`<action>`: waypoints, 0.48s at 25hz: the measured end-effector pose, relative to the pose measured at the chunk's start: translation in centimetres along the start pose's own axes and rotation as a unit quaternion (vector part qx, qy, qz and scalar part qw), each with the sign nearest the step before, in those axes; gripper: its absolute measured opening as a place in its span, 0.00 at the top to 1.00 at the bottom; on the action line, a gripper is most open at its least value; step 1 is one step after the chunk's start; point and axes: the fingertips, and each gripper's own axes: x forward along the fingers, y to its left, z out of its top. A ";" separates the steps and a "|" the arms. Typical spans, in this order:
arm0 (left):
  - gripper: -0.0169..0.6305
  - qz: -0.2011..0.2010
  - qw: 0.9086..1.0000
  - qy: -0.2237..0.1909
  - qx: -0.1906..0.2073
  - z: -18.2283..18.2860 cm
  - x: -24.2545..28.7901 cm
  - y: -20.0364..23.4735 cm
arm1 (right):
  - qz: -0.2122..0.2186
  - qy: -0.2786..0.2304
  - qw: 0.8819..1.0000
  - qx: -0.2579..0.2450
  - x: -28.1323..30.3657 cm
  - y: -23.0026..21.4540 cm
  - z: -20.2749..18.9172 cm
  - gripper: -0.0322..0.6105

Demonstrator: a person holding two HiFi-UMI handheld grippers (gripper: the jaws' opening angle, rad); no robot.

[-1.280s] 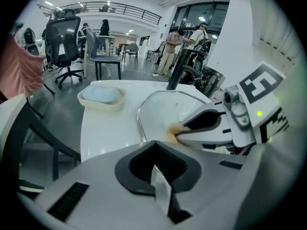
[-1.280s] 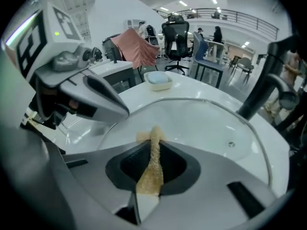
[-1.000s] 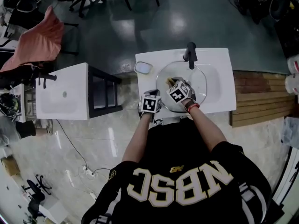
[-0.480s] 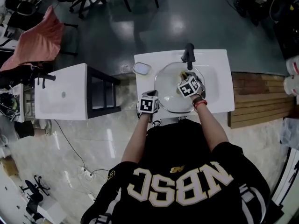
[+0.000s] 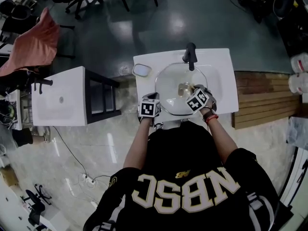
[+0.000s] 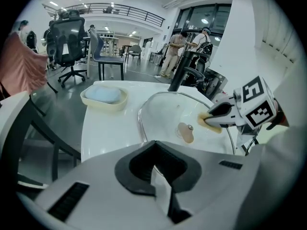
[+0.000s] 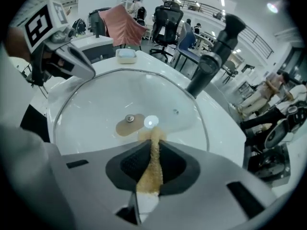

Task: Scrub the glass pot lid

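The clear round glass pot lid with the metal rim [image 5: 172, 81] lies flat across the white sink basin [image 5: 224, 76], just below the black faucet [image 5: 190, 56]. I can see a screw head in the brown knob disc [image 7: 128, 123] at its centre, so I think the inside face is up.

My right gripper [image 7: 152, 150] is clamped tight on a thin yellow-brown scrub sponge [image 7: 153, 140], and the sponge tip is pressed on the glass at the lid's near-right part. My left gripper [image 6: 156, 171] has its jaws closed down on a thin pale strip. The lid's rim curves right into it, so I read that as pinching the near-left edge to keep the lid steady.

What matters for the next stroke is that the rest of the lid lies ahead of the sponge, away from me. The knob sits just ahead and a touch left of the tip. The lid is round, so there's no long axis to worry about. The right hand does the rubbing and the left only anchors.

Compared with half a second ago, the right gripper has pulled back from up near the faucet side toward me. The left hasn't budged. A cream soap dish [image 6: 103, 96] sits off to the left of the basin.
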 end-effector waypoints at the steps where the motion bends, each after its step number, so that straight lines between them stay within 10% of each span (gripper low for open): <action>1: 0.95 -0.001 1.000 0.000 0.000 0.0 0.0 0.0 | 0.008 0.003 1.000 -0.008 -0.2 1.0 -0.2 0.87; 12: 0.95 -0.005 1.000 -0.003 -0.008 0.2 0.2 -0.1 | 0.071 -0.023 0.995 -0.062 0.1 8.0 3.2 0.87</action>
